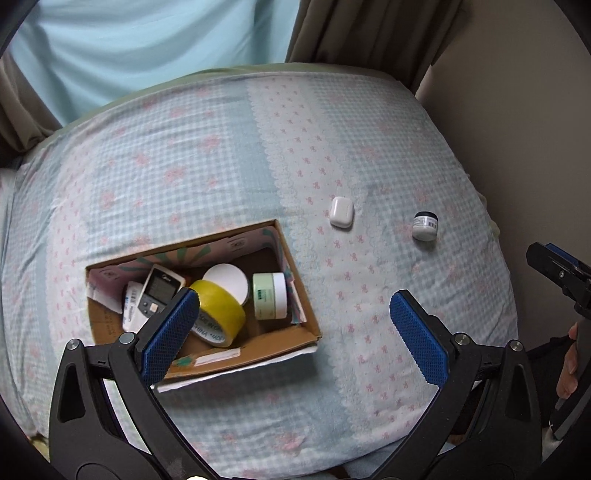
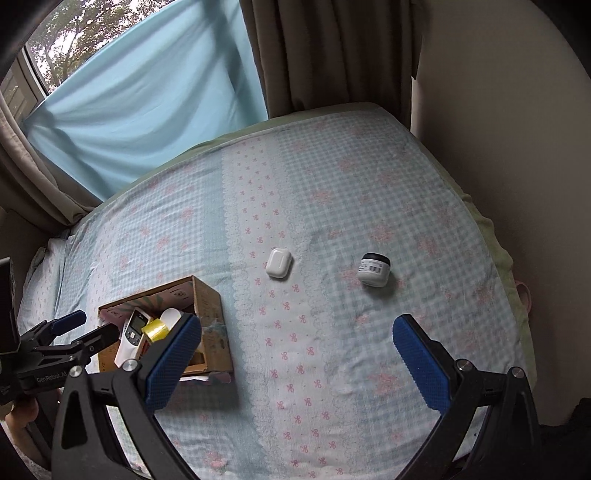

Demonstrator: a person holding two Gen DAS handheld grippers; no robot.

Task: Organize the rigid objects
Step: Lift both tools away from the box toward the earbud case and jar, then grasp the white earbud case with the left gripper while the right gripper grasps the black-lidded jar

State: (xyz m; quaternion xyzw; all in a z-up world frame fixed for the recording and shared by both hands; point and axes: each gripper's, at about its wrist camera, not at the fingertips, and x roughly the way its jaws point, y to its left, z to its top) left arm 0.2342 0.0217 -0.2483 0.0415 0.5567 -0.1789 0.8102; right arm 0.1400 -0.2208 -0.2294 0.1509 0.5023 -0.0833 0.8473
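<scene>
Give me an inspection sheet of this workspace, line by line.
Surface: bed under a blue checked sheet with pink bows.
Job's things: cardboard box holding a yellow tape roll, remote, green jar and white round lid; white earbud case and small dark-lidded jar loose on the sheet.
Clutter: nothing seen.
Grippers: left tongs and right tongs open, empty.
Cables: nothing seen.
Surroundings: curtains, window, wall.
</scene>
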